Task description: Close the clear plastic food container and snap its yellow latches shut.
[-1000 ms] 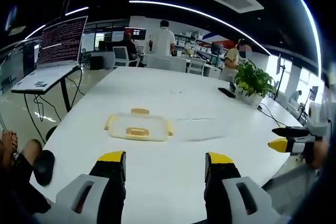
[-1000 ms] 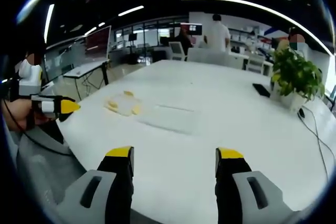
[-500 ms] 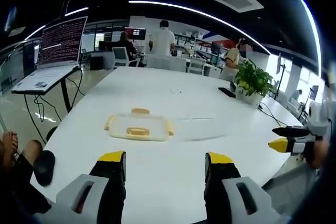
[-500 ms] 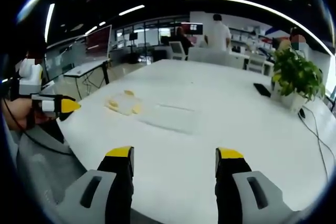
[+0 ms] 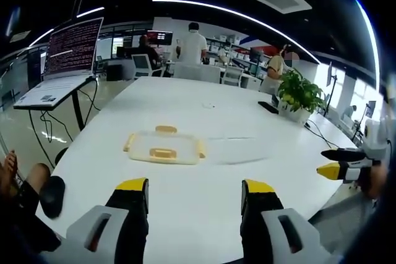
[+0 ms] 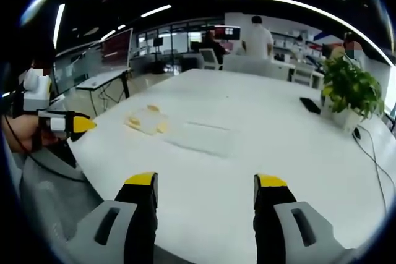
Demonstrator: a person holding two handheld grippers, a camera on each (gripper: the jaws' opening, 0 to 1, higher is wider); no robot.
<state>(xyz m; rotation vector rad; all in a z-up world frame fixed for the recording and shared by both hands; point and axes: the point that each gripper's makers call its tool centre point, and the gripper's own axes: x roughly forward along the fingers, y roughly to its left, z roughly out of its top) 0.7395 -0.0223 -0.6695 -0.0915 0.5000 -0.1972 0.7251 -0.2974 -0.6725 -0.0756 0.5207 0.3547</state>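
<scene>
A clear lid with yellow latches (image 5: 164, 148) lies flat on the white table (image 5: 185, 106), ahead of my left gripper (image 5: 193, 193), which is open and holds nothing. To the lid's right rests a clear plastic container (image 5: 234, 149), faint against the table. In the right gripper view the lid (image 6: 146, 121) sits left of the container (image 6: 202, 138), both well ahead of my open, empty right gripper (image 6: 204, 188). The right gripper (image 5: 323, 161) also enters the left gripper view off the table's right edge. The left gripper (image 6: 85, 123) shows at the left of the right gripper view.
A potted plant (image 5: 297, 95) and a dark phone (image 5: 267, 109) sit at the table's far right. A laptop (image 5: 65, 60) stands on a side stand to the left. People and office chairs are beyond the table's far end. A cable (image 6: 371, 162) runs along the right side.
</scene>
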